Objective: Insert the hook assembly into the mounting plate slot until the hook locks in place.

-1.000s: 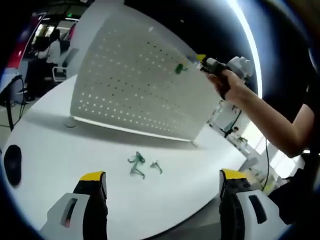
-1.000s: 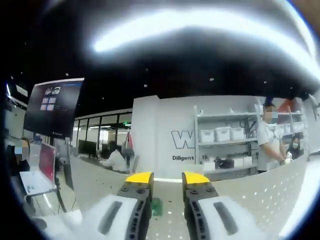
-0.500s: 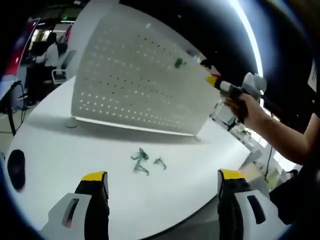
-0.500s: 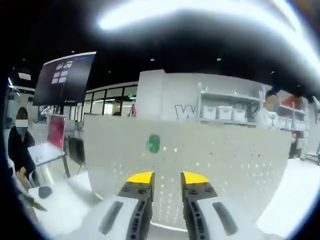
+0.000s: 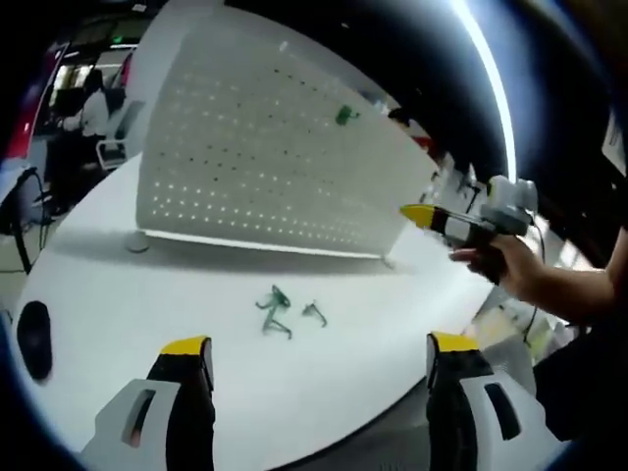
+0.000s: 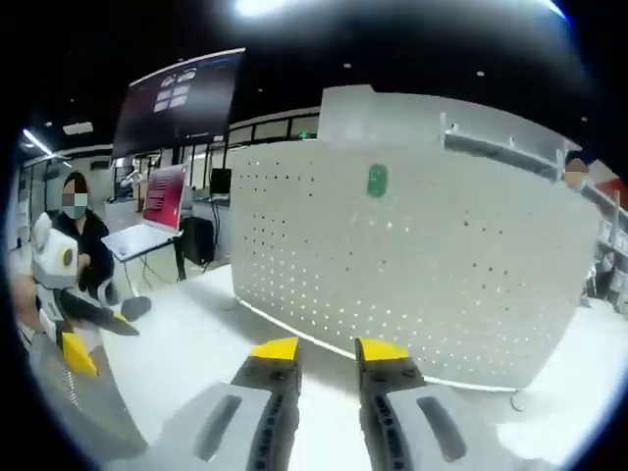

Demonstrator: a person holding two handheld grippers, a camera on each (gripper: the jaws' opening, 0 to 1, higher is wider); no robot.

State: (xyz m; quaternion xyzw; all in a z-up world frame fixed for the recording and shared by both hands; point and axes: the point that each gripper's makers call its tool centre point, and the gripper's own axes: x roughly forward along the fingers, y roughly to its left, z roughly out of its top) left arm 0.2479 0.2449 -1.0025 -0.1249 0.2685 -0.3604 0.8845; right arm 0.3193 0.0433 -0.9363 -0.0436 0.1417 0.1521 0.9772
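One small green plastic hook (image 5: 342,116) sits high on the upright white perforated mounting plate (image 5: 265,167); in my right gripper view it shows as a green tab near the top (image 6: 377,180). Whether it has truly locked, I cannot tell. My right gripper (image 5: 420,216) hovers off the plate's edge, empty, its yellow-tipped fingers close together with a narrow gap. My left gripper (image 5: 314,348) hangs over the white round tabletop (image 5: 147,294), fingers spread wide, nothing between them. Loose green hooks (image 5: 285,314) lie below. The risk: a half-seated hook dropping out, or a hard push tipping the freestanding plate.
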